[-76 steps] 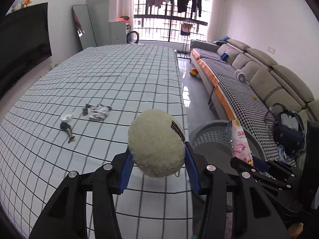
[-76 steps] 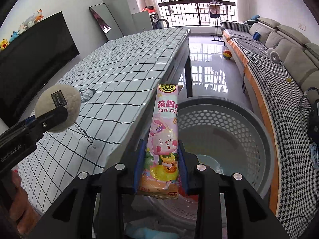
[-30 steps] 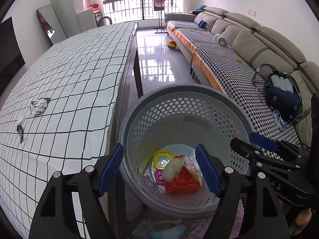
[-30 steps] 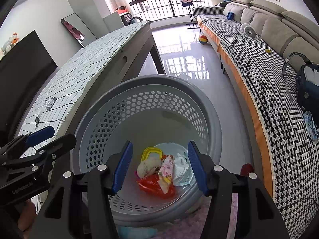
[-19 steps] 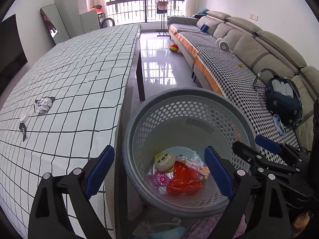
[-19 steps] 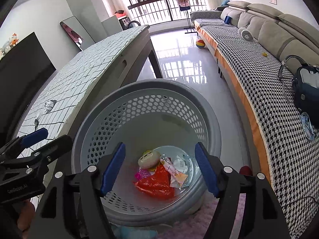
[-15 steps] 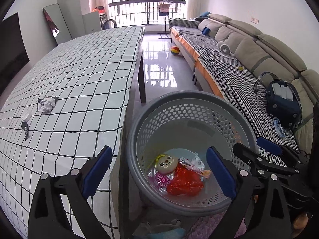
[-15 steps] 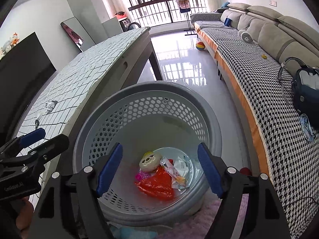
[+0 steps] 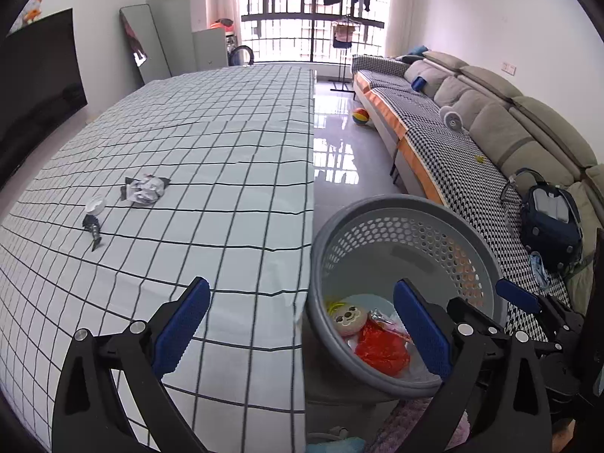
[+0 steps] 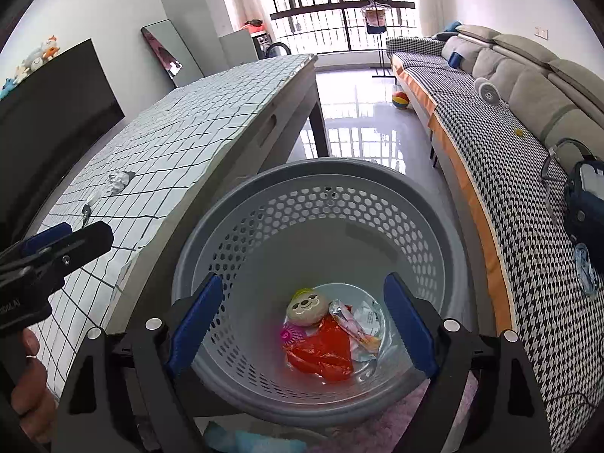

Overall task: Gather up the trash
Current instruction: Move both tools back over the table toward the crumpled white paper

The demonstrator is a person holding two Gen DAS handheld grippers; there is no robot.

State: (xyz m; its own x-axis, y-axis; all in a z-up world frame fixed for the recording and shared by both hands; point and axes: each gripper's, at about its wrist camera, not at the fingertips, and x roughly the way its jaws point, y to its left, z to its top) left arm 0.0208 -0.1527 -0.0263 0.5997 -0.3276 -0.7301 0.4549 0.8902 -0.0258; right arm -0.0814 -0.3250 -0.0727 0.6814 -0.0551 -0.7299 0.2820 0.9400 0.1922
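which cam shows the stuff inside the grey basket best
The right wrist view: it looks straight down into the grey basket, showing the plush face, red wrapper and snack packet. The left wrist view sees it obliquely, its near wall and a tool finger hiding part.
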